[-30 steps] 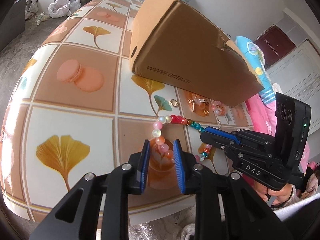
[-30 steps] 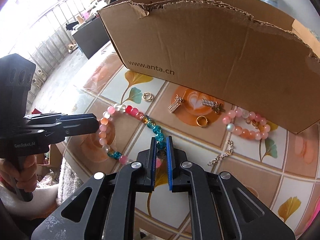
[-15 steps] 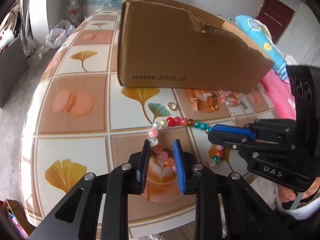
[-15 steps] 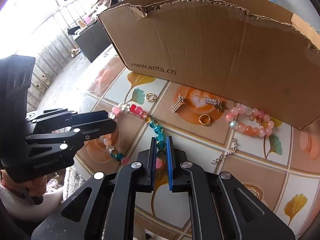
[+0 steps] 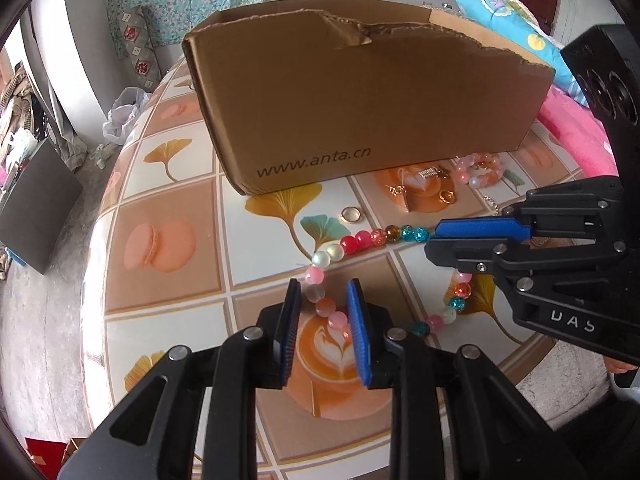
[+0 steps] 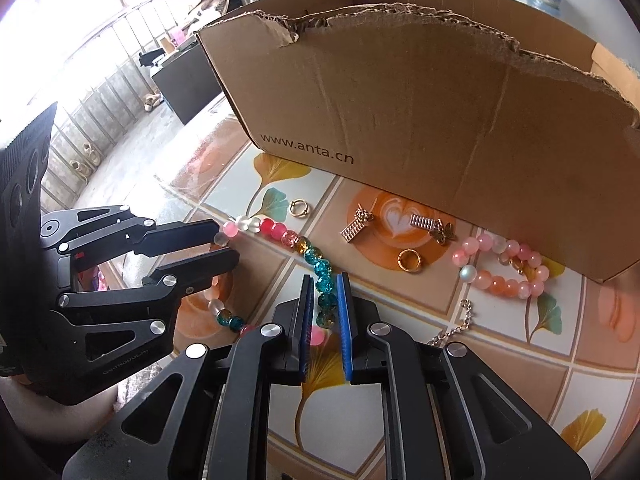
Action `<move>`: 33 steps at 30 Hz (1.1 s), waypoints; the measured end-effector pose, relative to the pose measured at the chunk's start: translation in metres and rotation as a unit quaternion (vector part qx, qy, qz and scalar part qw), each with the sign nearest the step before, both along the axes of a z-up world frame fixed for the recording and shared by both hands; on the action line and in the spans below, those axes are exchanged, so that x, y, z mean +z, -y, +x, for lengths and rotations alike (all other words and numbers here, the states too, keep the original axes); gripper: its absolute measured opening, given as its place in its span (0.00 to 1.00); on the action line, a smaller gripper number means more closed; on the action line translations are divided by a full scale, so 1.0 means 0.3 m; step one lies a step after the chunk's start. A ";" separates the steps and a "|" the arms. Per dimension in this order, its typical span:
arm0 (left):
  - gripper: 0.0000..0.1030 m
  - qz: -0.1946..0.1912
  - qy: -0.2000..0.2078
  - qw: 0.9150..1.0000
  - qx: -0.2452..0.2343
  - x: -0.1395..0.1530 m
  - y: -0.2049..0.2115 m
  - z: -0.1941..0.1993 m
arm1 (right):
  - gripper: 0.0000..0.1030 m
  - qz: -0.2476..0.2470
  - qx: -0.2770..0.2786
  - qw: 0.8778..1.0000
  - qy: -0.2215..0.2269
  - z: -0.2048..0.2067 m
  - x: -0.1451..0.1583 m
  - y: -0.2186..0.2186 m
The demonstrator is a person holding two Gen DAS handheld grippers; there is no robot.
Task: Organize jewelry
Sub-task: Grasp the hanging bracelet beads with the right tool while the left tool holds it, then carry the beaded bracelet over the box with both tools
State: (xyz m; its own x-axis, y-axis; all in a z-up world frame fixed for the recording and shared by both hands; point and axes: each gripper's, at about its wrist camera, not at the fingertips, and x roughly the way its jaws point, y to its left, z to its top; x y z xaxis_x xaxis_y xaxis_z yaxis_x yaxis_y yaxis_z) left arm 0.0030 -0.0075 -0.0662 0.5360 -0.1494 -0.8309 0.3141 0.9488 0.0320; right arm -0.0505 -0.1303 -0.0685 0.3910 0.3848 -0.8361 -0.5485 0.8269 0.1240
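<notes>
A string of pink, white, red and teal beads (image 5: 362, 240) (image 6: 298, 242) lies in a loop on the patterned table (image 5: 172, 240). My left gripper (image 5: 323, 288) (image 6: 226, 242) is open and straddles the pink stretch, with clear gaps beside the beads. My right gripper (image 6: 324, 280) (image 5: 432, 239) is over the teal stretch. Its jaws are opening, and the teal beads sit between the blue pads with a thin gap on each side. A torn cardboard box (image 5: 360, 112) (image 6: 420, 120) stands behind the beads.
In front of the box lie a pink bead bracelet (image 6: 500, 280), a gold ring (image 6: 409, 261), a small hoop (image 6: 299, 208), two gold charms (image 6: 354, 228) and a thin chain (image 6: 456, 330). The rounded table edge is close below both grippers.
The left gripper has rolled and swung around, so the box now faces it squarely. The right gripper's pads, earlier pinched on the teal beads, have parted slightly.
</notes>
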 end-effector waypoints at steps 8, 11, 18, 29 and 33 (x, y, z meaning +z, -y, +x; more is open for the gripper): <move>0.09 -0.007 0.010 1.000 0.004 -0.001 -0.009 -0.010 | 0.07 0.000 -0.004 1.000 0.005 0.005 0.004 -0.012; 0.09 -0.022 0.018 1.000 0.001 0.018 -0.015 -0.019 | 0.07 0.012 -0.007 1.000 0.007 0.006 0.025 0.002; 0.09 -0.065 0.031 0.997 0.006 0.082 -0.038 -0.043 | 0.07 0.032 -0.011 0.999 0.021 -0.018 0.084 0.064; 0.09 -0.085 0.074 0.994 -0.002 0.210 -0.048 -0.106 | 0.07 0.055 -0.019 0.997 0.055 -0.087 0.175 0.128; 0.09 -0.088 0.094 0.992 -0.007 0.265 -0.043 -0.130 | 0.07 0.060 -0.020 0.995 0.075 -0.127 0.213 0.150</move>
